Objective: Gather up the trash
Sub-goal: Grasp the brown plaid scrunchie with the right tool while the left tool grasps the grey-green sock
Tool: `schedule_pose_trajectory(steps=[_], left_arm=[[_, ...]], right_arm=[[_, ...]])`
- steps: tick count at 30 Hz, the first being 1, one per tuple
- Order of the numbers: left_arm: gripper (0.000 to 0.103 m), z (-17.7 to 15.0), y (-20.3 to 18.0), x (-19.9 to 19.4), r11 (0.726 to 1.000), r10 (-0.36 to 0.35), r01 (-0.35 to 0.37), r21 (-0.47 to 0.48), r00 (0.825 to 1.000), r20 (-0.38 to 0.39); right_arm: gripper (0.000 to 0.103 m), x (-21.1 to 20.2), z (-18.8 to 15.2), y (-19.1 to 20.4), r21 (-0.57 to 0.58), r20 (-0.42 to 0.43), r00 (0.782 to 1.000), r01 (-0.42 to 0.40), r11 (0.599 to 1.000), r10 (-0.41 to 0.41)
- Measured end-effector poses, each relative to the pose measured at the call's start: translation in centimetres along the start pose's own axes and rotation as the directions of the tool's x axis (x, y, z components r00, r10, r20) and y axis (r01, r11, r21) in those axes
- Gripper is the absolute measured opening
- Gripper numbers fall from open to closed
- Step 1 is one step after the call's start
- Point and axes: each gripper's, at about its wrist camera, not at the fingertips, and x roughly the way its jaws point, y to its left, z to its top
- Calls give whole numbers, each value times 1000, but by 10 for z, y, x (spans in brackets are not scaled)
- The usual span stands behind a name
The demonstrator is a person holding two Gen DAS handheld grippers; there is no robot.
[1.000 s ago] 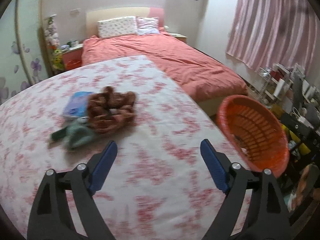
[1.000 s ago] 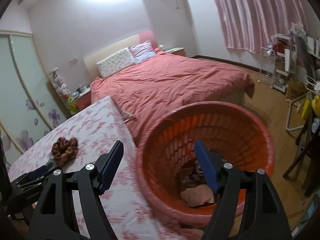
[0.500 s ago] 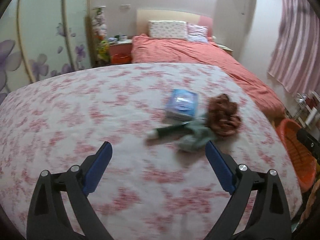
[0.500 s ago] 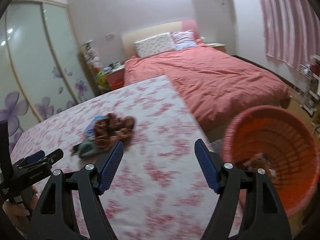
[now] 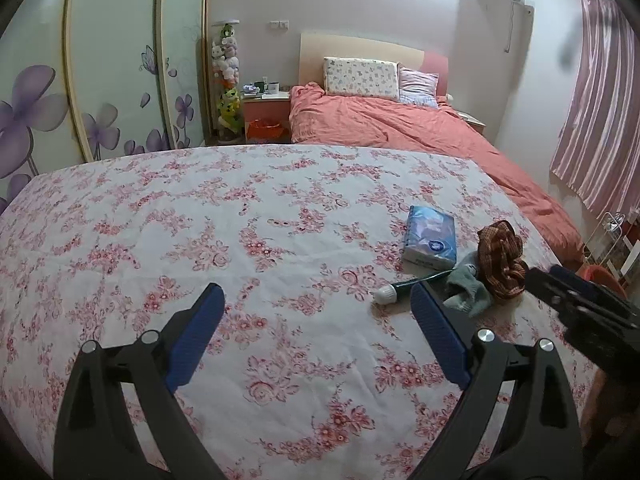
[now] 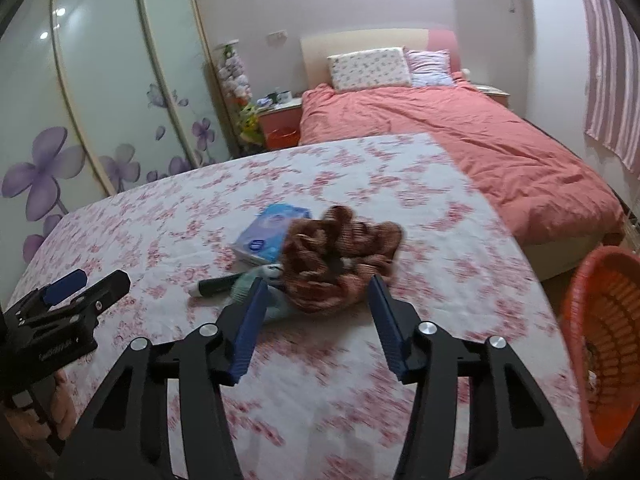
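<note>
- Left tongs (image 5: pixel 316 308) stood wide apart, empty — the dark pen (image 5: pixel 412 282) just beyond their right tip.
- Right tongs (image 6: pixel 316 286), jaws just narrowing yet still apart, clamped nothing — the brown cloth (image 6: pixel 340 256) lay just ahead on the table (image 6: pixel 440 216).

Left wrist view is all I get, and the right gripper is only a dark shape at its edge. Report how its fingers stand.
Observer: The right gripper is open. Its fingers have just been closing, with nothing pressed between them.
Operator: Say what it is lined up on.
Observer: The brown cloth lies just past the tips, centred between them and untouched.
Operator: Give me the basket.
Observer: The orange basket stands off the right edge of the table, near the foot of the bed, with its ribbed inside showing.
</note>
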Motion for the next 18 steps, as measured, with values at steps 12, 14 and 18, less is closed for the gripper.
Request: schedule_pose_trajectory(steps=[12, 14, 18], left_arm=[[89, 0, 8, 15, 999, -30, 29, -13, 999, -28], [87, -1, 7, 17, 999, -34, 34, -12, 999, -36], [86, -2, 2, 20, 999, -39, 39, -3, 998, -42]], right_arm=[[36, 39, 6, 15, -45, -77, 996, 50, 998, -53], [24, 41, 4, 14, -61, -92, 993, 69, 996, -75], [10, 37, 0, 8, -61, -89, 993, 76, 995, -82]])
